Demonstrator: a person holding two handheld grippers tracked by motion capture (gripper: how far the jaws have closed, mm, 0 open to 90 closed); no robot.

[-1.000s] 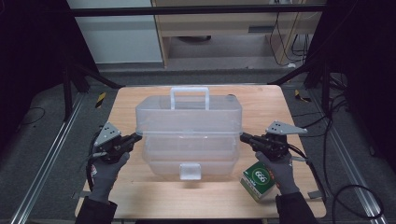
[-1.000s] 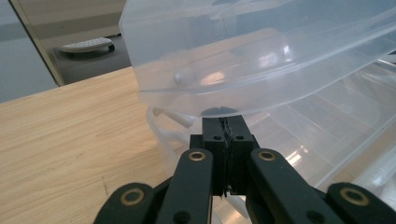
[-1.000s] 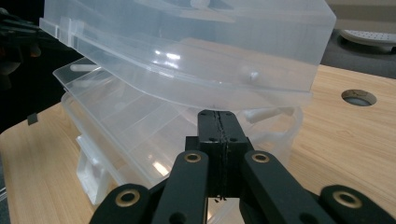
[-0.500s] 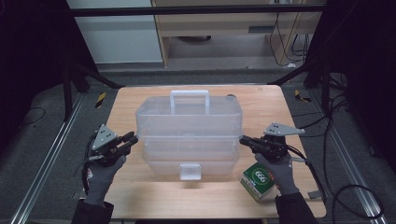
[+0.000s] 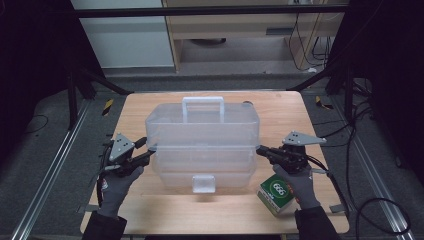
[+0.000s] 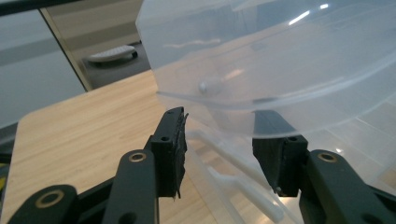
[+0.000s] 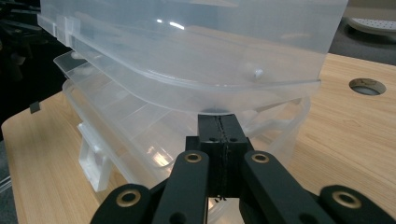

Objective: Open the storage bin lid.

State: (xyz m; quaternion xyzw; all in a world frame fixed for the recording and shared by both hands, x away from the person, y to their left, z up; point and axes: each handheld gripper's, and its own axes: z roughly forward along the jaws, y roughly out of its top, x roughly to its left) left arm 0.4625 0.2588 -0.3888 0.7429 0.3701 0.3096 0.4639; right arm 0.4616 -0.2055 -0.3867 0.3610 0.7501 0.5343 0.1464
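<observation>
A clear plastic storage box [image 5: 202,145] with a top handle [image 5: 202,102] stands in the middle of the wooden table [image 5: 150,205]. My left gripper [image 5: 149,151] is at the box's left end. Its jaws have just been opening, and the left gripper view shows the pads [image 6: 173,144] apart with the edge of the box [image 6: 243,98] in the gap, untouched by either pad. My right gripper [image 5: 260,149] is at the box's right end. It [image 7: 219,122] is shut with nothing between the pads, its tip tucked just under the overhanging lid rim [image 7: 261,91].
A small green carton [image 5: 276,192] marked 666 lies on the table near the front right, just under my right hand. A round hole [image 7: 367,86] is cut in the tabletop behind the box. Dark frame rails and cables [image 5: 380,200] flank the table.
The left gripper's jaws have opened from shut at the box's left end. The right gripper and the box have kept still.
</observation>
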